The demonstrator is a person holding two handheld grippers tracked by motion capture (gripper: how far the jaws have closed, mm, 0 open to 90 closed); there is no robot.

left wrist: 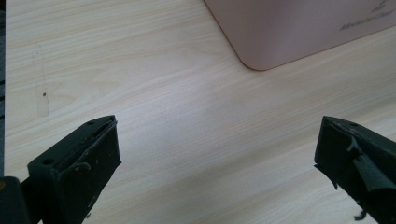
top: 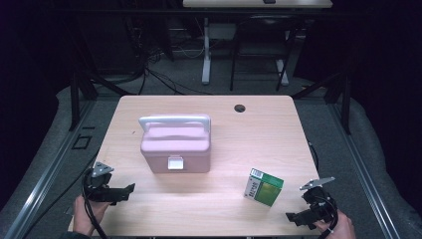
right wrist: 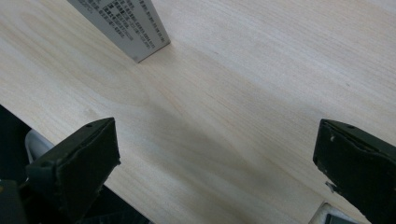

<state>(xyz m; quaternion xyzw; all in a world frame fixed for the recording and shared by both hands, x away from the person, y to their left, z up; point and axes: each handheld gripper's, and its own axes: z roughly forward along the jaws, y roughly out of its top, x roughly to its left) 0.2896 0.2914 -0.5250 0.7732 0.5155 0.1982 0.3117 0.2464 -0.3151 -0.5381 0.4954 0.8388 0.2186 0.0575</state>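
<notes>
The pale rectangular wooden table (top: 219,209) shows smooth, matt grain. The pink rounded plastic box (top: 175,144) has a soft satin sheen. The green-and-white cardboard carton (top: 263,186) looks slightly glossy.

In the left gripper view, the pale pink plastic case (left wrist: 299,28) is cut off by the top and right edges, so that one rounded lower corner is seen, and the faint lettering on its wall is clipped at the right edge and cannot be read. In the right gripper view, the green and white cardboard box (right wrist: 126,25) is cropped by the top edge, and its small print is too blurred to be read. In the high view, the print on the box is too small to be made out.
</notes>
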